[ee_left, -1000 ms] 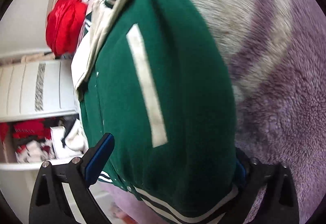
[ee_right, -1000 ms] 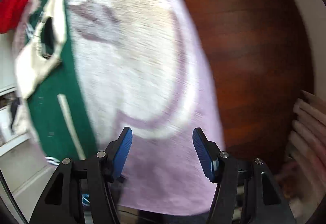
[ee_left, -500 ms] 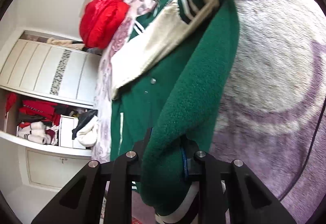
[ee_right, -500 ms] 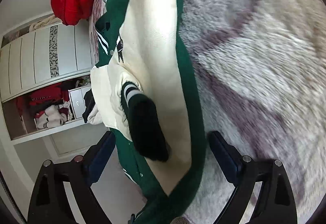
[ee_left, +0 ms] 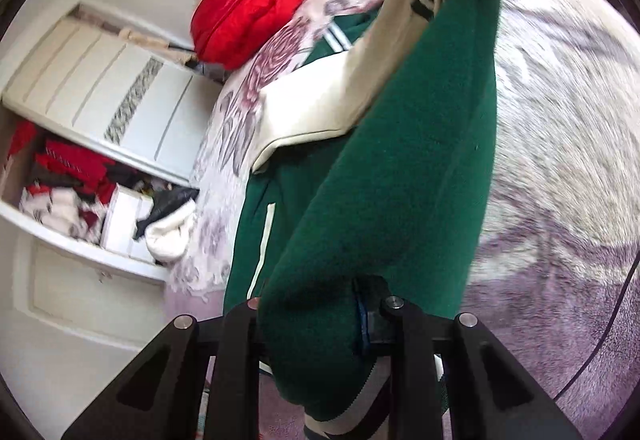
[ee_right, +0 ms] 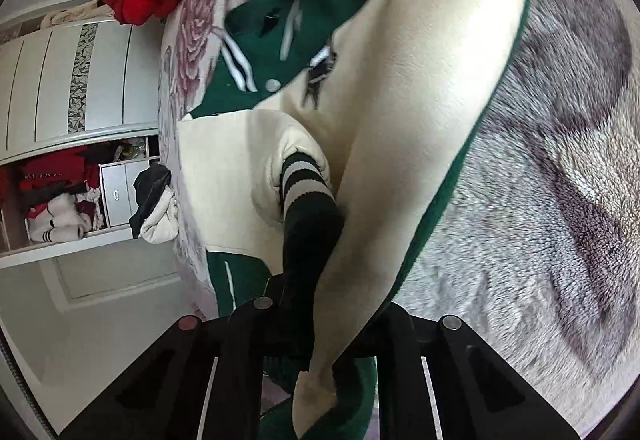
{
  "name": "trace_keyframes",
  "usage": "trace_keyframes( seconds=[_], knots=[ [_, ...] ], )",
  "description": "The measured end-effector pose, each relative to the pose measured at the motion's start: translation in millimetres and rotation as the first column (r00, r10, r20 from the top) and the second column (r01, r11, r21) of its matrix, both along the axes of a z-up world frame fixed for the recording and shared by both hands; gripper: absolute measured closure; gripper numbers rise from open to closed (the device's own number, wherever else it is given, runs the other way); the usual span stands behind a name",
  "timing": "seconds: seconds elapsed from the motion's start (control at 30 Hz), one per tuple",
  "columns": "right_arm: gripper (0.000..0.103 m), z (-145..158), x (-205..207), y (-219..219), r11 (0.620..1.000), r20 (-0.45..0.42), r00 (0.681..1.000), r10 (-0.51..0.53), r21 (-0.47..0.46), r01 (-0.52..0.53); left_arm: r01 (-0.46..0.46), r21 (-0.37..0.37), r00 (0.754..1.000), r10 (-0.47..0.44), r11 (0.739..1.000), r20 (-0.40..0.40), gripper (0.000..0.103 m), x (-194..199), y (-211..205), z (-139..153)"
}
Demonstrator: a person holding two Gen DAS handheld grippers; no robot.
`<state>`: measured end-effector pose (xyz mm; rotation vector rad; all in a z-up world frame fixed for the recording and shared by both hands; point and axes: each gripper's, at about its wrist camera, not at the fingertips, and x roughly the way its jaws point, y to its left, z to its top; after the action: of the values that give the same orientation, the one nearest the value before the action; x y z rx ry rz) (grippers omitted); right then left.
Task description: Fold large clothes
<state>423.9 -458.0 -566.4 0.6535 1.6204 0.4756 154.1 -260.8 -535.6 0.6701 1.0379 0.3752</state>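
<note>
Now the left gripper (ee_left: 316,324) points along the bed, its jaws closed on a thick fold of the green jacket (ee_left: 404,176), lifting that edge off the blanket (ee_left: 560,144). The right gripper (ee_right: 320,316) is clamped on the same jacket, pinching its cream sleeve (ee_right: 404,112) together with the black striped cuff (ee_right: 308,216); it also shows at the top of the left camera's view, holding the far end of the raised fold. The jacket's green body with white trim lies spread on the fuzzy grey and purple blanket, its other cream sleeve folded across it. A red coat (ee_left: 244,8) sits near the bed's far end, beside an open wardrobe (ee_left: 80,144) full of clothes.
</note>
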Motion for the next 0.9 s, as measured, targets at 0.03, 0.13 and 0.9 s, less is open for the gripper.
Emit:
trace_keyframes(
  seconds=[0.03,0.13,0.9],
  knots=[
    [0.088,17.3,3.9,18.9,1.0,0.018,1.0,0.006,-0.009,-0.005,-0.009,-0.021,1.0,0.009,1.0,-0.002,0.082,0.5,9.2,5.5],
    [0.088,60.2,20.9,79.6,0.999,0.052,0.998,0.037,-0.029,-0.036,-0.076,-0.132,0.997,0.075,0.988,-0.015,0.082,6.4,57.1,27.6],
    [0.029,-3.6,79.2,447.3,0.958,-0.101,0.968,0.229,-0.155,-0.243,-0.563,-0.749,0.815,0.385,0.35,-0.433,0.034,-32.0,467.1,-49.4]
  ],
)
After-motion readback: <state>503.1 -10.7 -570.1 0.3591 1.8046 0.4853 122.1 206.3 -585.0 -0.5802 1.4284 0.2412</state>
